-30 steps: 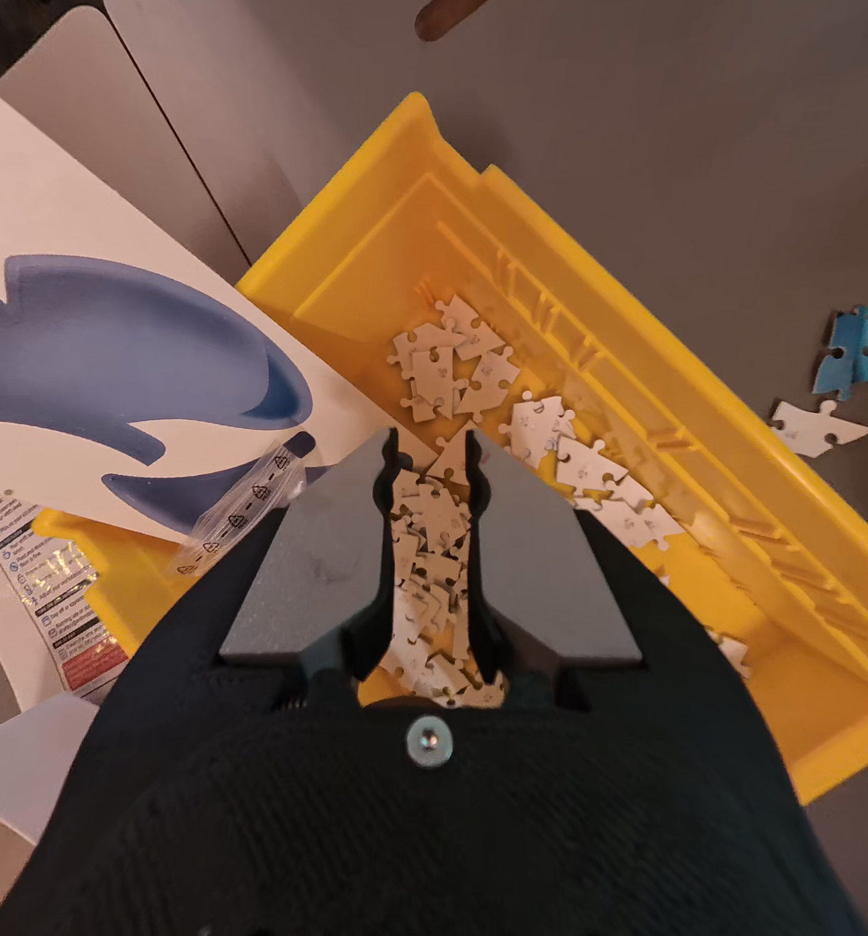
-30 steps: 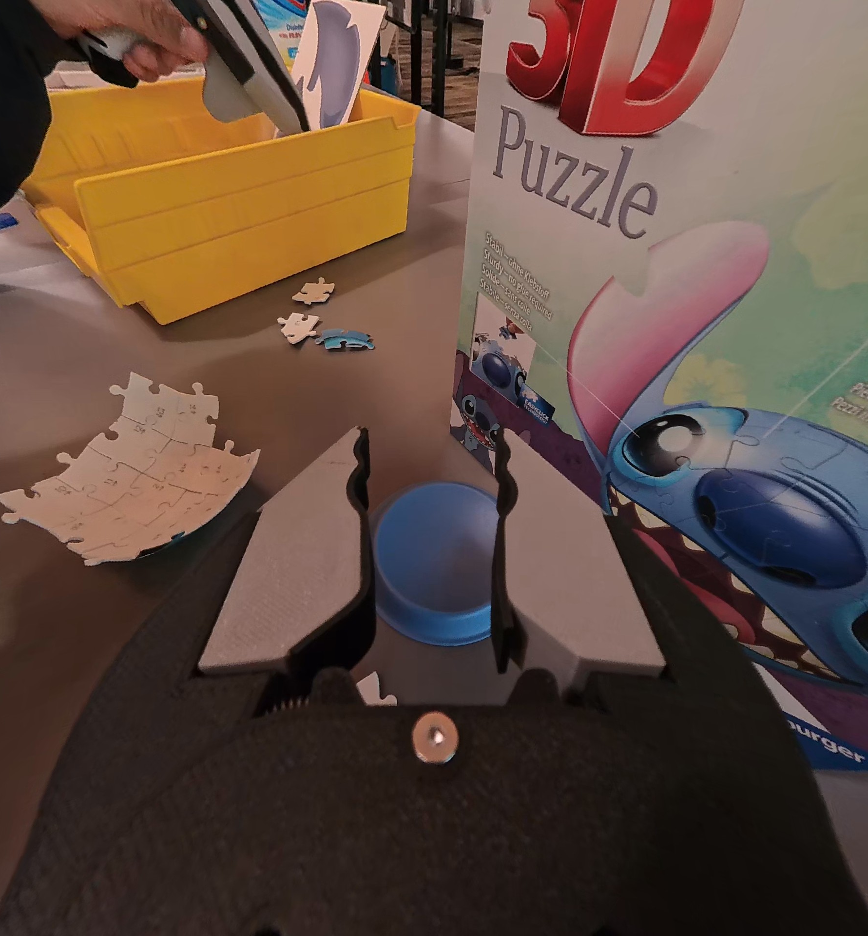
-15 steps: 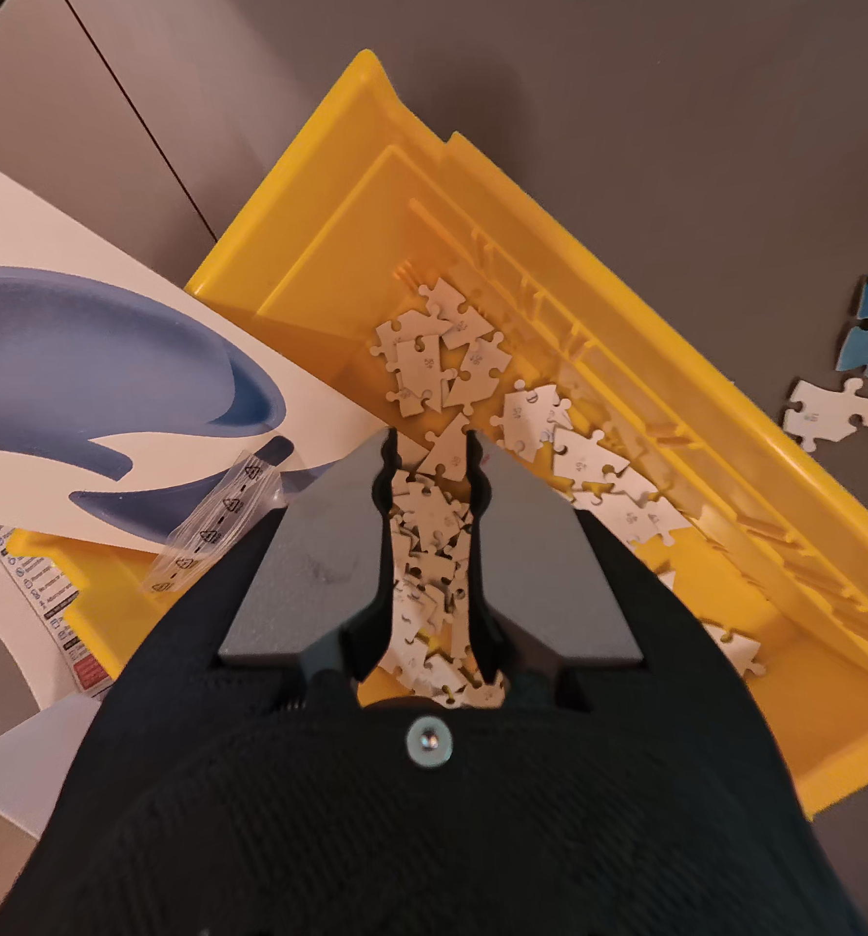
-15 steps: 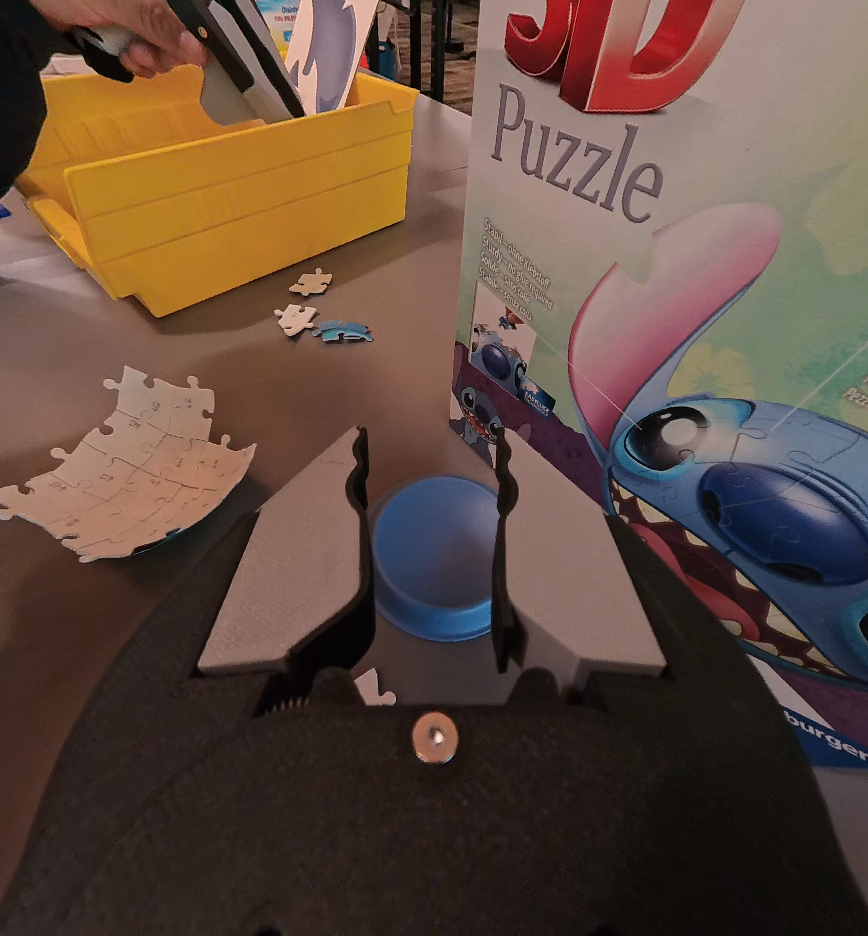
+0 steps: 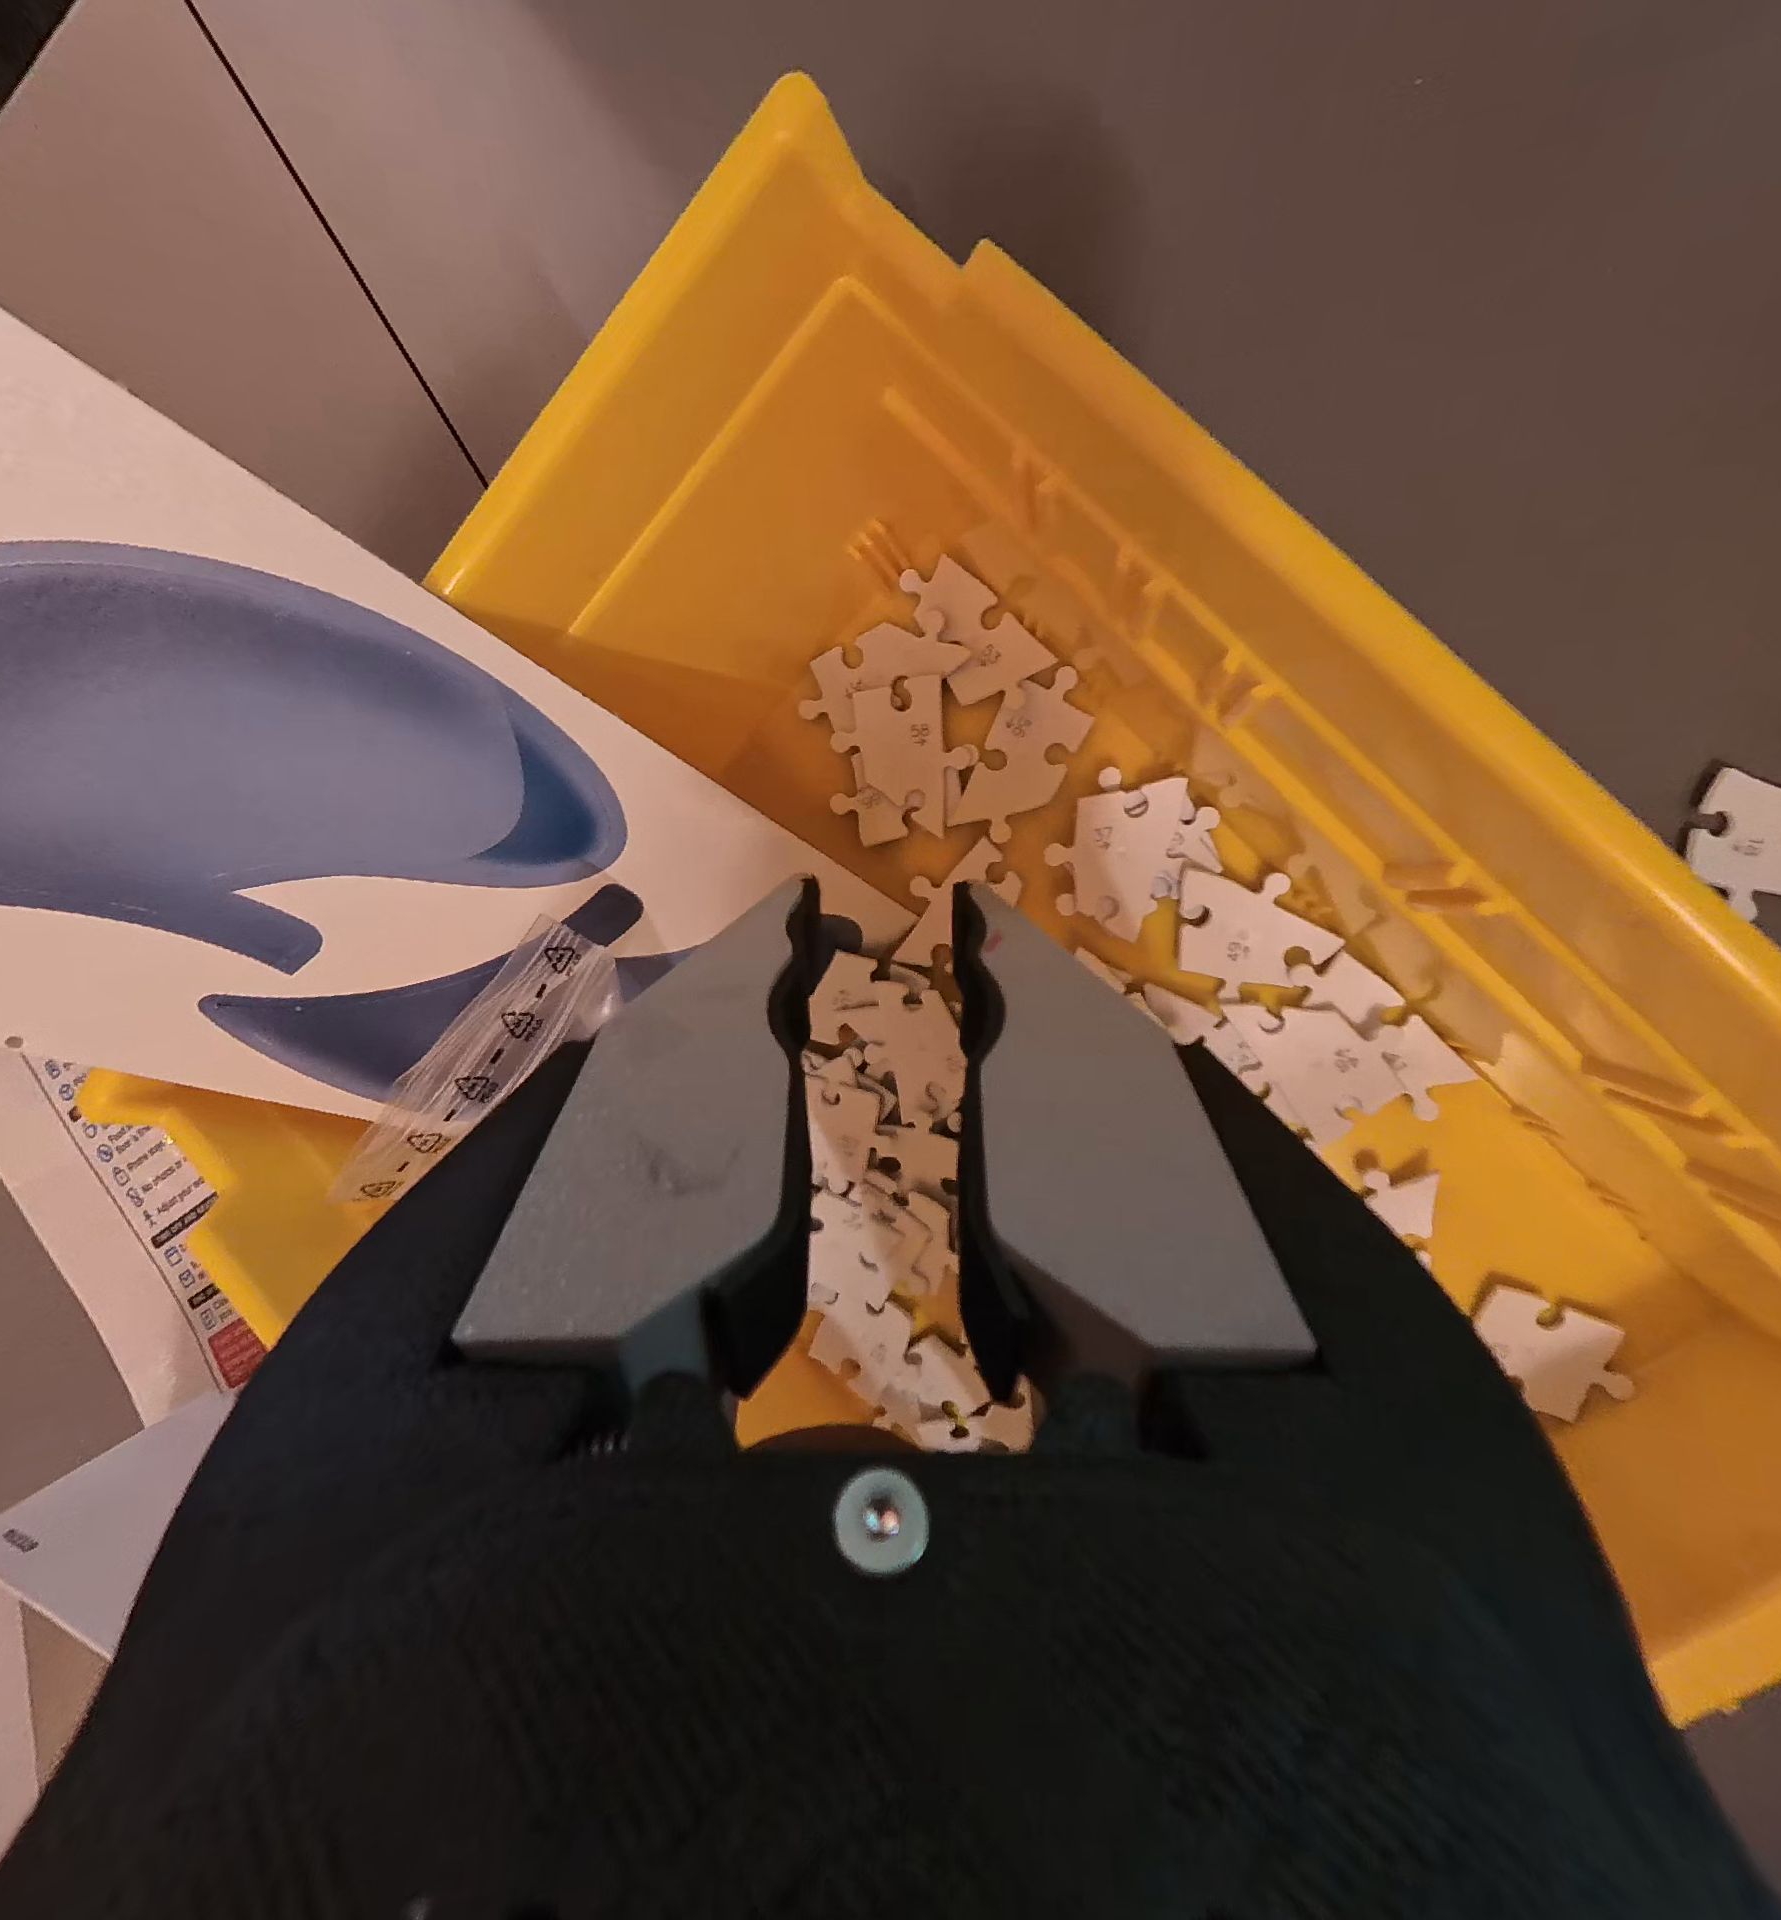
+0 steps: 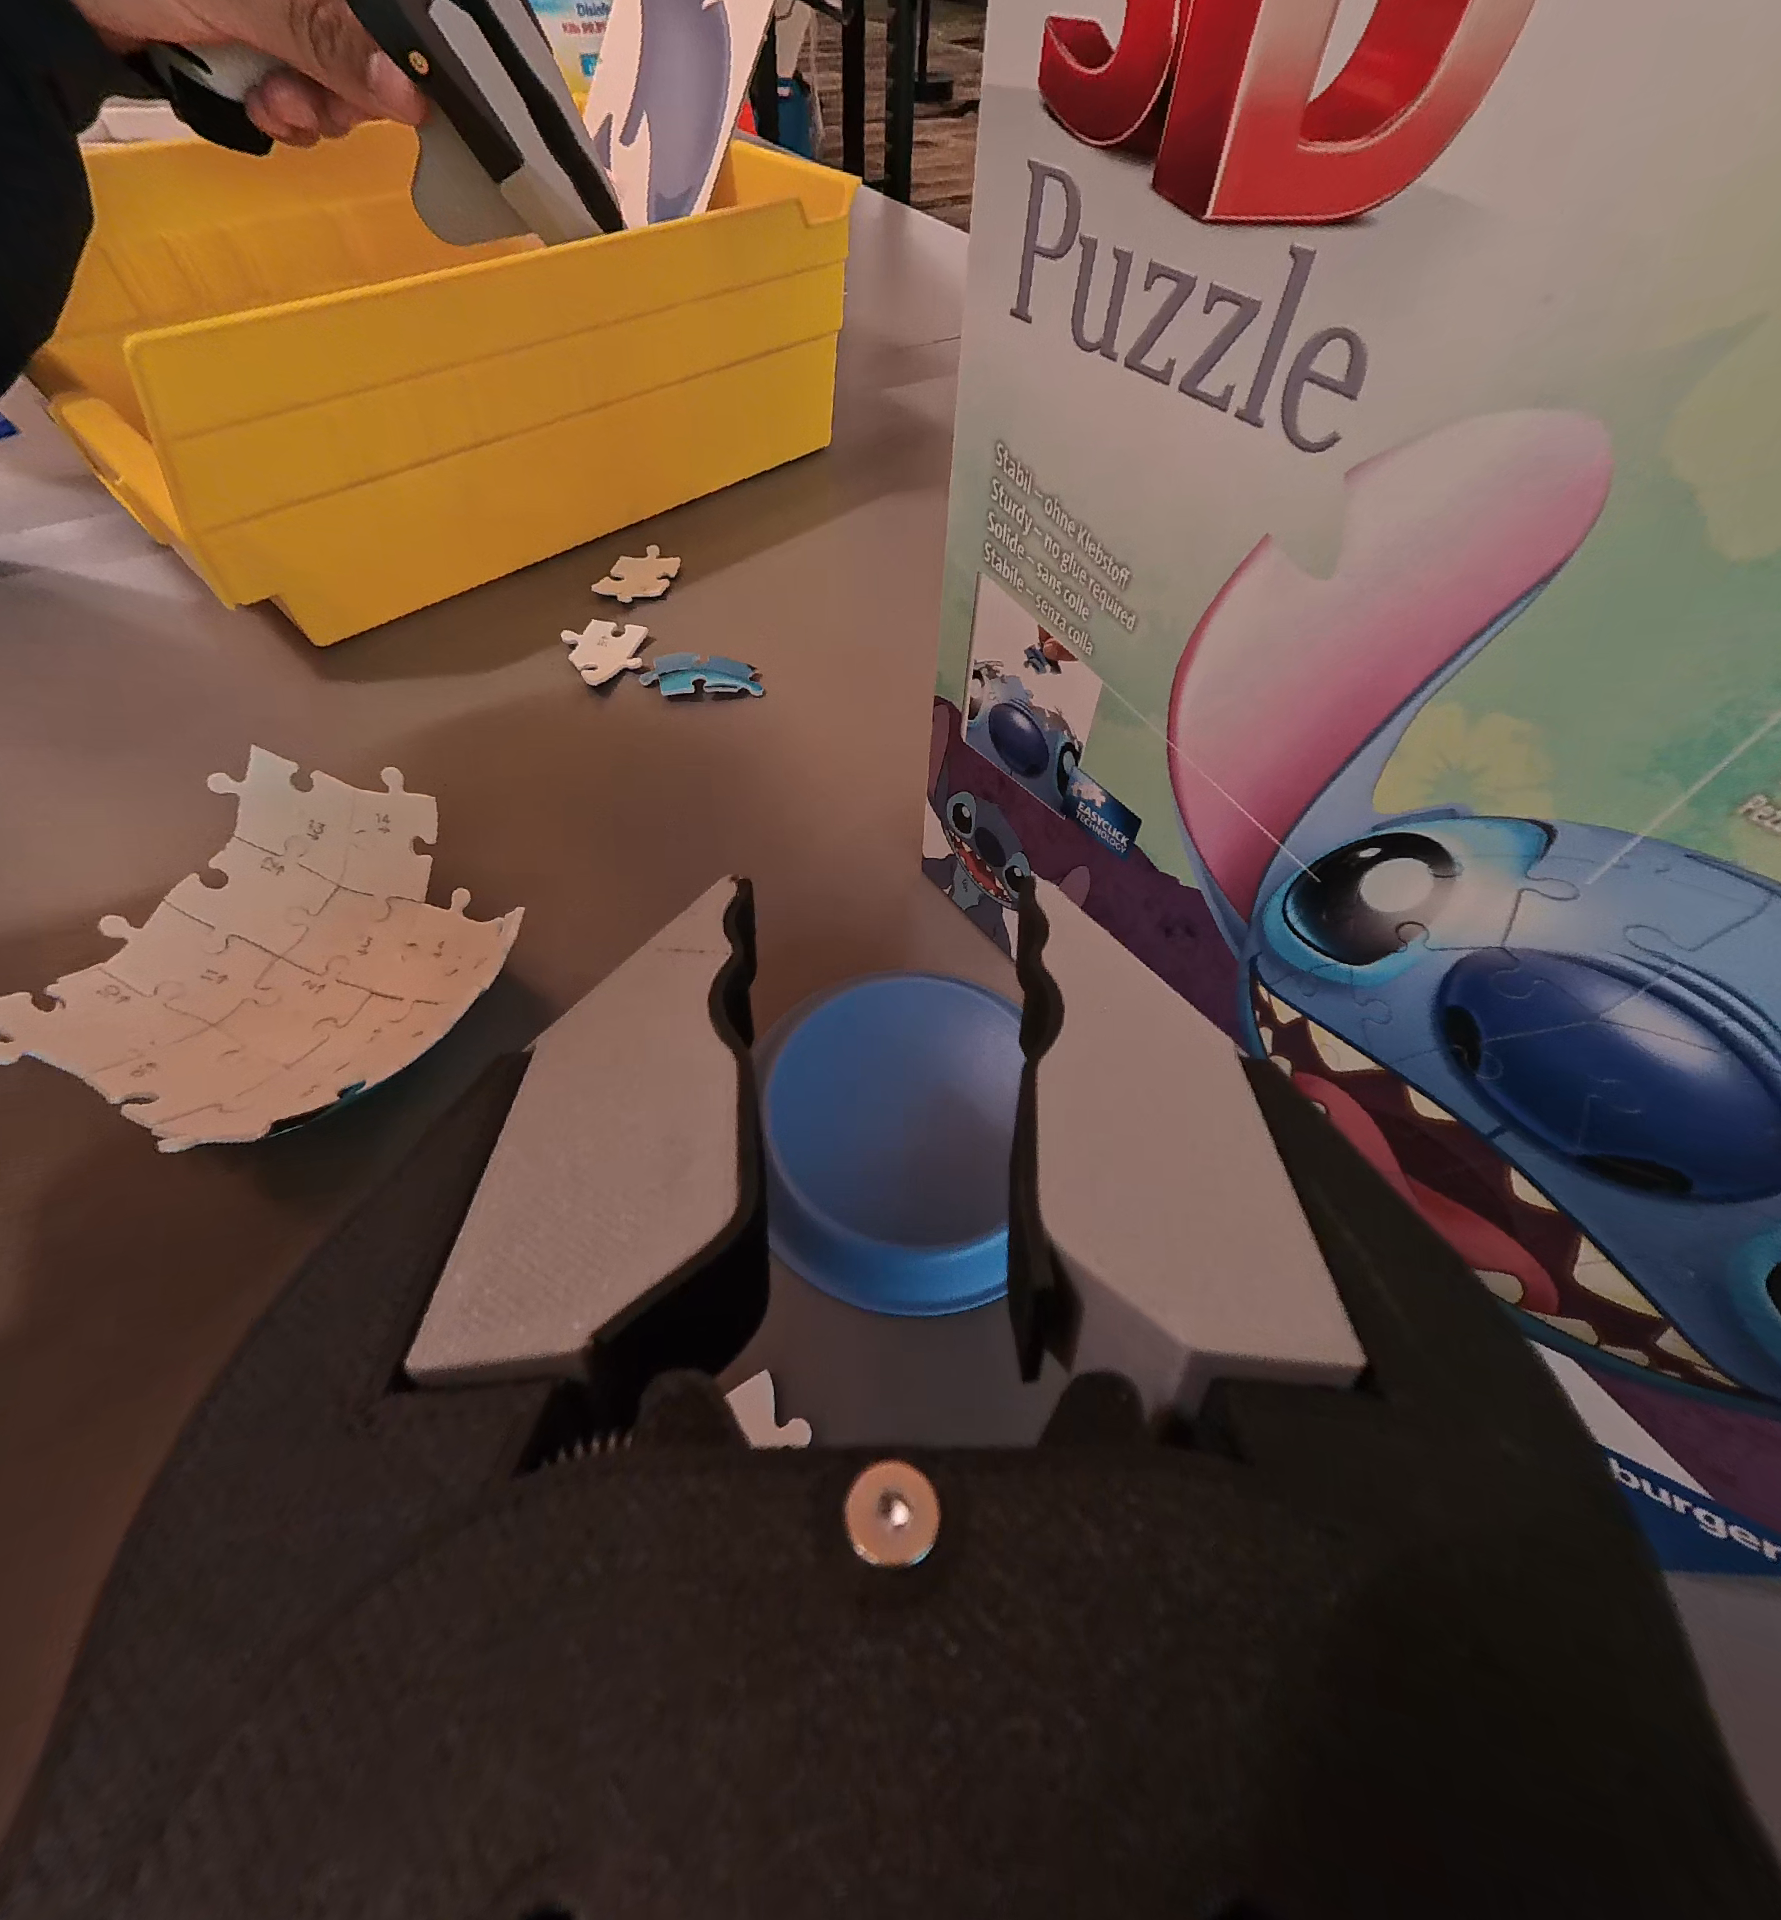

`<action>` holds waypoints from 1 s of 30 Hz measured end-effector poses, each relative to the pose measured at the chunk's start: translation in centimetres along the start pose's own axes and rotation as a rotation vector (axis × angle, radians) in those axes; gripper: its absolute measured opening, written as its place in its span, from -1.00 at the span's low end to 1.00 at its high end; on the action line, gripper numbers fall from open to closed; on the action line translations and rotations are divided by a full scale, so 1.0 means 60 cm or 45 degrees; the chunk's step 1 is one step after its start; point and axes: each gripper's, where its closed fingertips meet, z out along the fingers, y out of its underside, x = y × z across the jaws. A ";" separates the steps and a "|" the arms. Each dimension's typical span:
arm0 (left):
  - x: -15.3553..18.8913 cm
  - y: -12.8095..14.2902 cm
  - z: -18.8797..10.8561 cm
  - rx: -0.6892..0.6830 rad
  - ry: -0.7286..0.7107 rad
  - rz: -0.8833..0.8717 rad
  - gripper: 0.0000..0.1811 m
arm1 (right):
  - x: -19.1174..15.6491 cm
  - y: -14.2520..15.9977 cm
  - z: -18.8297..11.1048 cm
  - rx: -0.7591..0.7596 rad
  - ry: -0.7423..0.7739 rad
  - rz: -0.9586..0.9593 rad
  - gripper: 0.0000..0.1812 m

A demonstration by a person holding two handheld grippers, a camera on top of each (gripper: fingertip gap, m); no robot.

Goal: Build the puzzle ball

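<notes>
My left gripper (image 5: pixel 884 899) is open a little and empty. It hangs over a heap of white puzzle pieces (image 5: pixel 886 1122) inside the yellow bin (image 5: pixel 1488 935). In the right wrist view it (image 6: pixel 512 156) dips into the bin (image 6: pixel 501 416), held by a hand. My right gripper (image 6: pixel 881 904) is open and empty, low over the table, with the blue ring stand (image 6: pixel 886 1143) between its fingers. A curved, joined section of the puzzle ball (image 6: pixel 262 987) lies white side up to the left. One white piece (image 6: pixel 766 1408) lies under the gripper's base.
The tall puzzle box (image 6: pixel 1385 675) stands close on the right. Three loose pieces (image 6: pixel 605 649) lie on the grey table between the bin and the box. A printed card sheet (image 5: pixel 190 779) and a clear plastic bag (image 5: pixel 481 1060) lean in the bin's left end. The grippers' ends are close to 35 cm from one another. The white piece (image 6: pixel 766 1408) is closer to my right gripper, around 11 cm from its tips; the left tips are 45 cm off.
My left gripper has sunk a little into the bin and shifted over the pieces, its jaws unchanged. My right gripper has barely moved and stays open.
</notes>
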 end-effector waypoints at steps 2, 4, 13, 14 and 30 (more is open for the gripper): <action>-0.002 -0.002 0.000 0.013 0.006 -0.014 -0.77 | 0.001 -0.002 -0.001 0.007 0.002 0.002 -0.48; 0.001 -0.005 0.002 0.021 0.017 -0.015 -0.90 | 0.001 -0.002 -0.002 0.009 0.000 0.004 -0.48; 0.022 -0.011 0.067 -0.041 0.007 -0.057 -0.78 | -0.004 -0.006 -0.003 0.015 0.000 -0.018 -0.48; 0.019 -0.013 0.072 -0.045 0.007 -0.077 -0.78 | -0.004 -0.007 -0.004 0.018 0.002 -0.019 -0.48; 0.073 0.028 0.073 -0.226 0.242 -0.008 -1.00 | -0.002 -0.003 -0.001 0.011 -0.006 -0.008 -0.48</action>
